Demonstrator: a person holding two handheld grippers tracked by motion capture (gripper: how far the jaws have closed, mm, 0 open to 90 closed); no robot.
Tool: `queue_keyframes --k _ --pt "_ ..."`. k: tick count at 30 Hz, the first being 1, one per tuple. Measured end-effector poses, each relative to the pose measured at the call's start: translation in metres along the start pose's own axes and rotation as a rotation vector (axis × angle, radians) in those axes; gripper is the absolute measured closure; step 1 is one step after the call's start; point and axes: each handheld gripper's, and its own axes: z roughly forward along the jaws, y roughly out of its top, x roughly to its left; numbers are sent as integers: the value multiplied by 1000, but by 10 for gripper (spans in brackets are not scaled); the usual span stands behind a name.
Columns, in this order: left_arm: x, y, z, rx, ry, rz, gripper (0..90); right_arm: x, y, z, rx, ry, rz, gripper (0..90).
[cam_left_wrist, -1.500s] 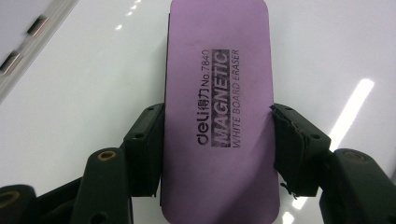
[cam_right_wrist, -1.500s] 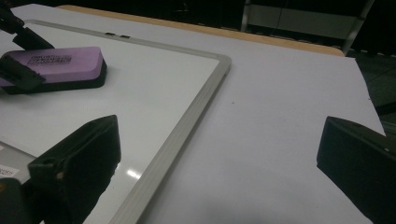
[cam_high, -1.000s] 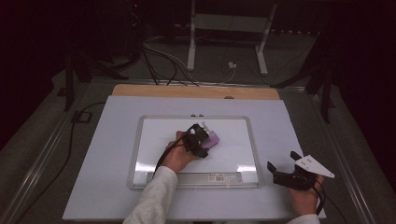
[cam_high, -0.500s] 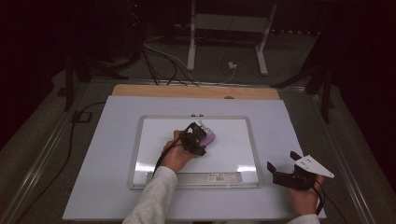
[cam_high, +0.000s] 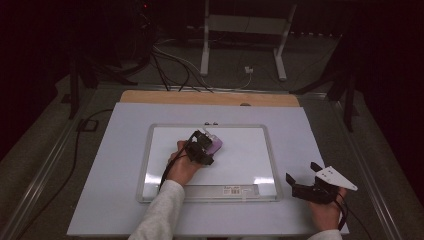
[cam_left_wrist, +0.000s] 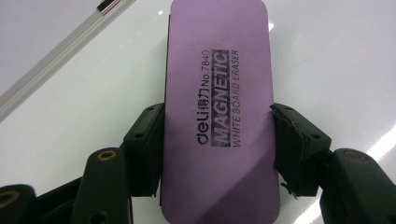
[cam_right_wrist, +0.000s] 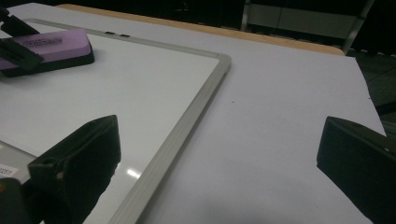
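Note:
A purple magnetic whiteboard eraser (cam_left_wrist: 217, 112) lies flat on the whiteboard (cam_high: 240, 165), and my left gripper (cam_left_wrist: 217, 140) is shut on its two long sides. From above, that left gripper (cam_high: 206, 145) and the eraser (cam_high: 215, 145) sit near the upper middle of the board. My right gripper (cam_high: 306, 181) rests open on the table to the right of the board's lower right corner, holding nothing. In the right gripper view, its jaws stand wide apart over the board's frame (cam_right_wrist: 196, 100), with the eraser (cam_right_wrist: 51, 46) at far left.
The whiteboard lies on a pale sheet (cam_high: 100, 170) covering the table, with a wooden strip (cam_high: 210, 98) along the far edge. A barcode label (cam_high: 233, 190) sits on the board's near rail. Cables (cam_high: 170, 60) and a stand (cam_high: 245, 30) are beyond the table.
My left gripper has slid the eraser a little up the board, away from the person. The right gripper has stayed where it was.

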Motion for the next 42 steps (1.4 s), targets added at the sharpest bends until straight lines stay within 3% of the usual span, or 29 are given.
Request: queue_keyframes --k 13,23,38,40,42 --pt "9 -17 -8 -9 8 -57 420 0 0 0 -1 0 -2 0" --pt "13 -36 -17 -25 38 -94 419 0 0 -1 0 -4 2 0" --pt "39 -80 -35 -39 152 -260 418 2 0 1 6 0 -4 0" --pt "40 -82 -35 -42 150 -256 412 2 0 0 6 2 -2 0" --pt "39 -83 -36 -59 178 -235 297 1 0 -1 3 -1 0 0"
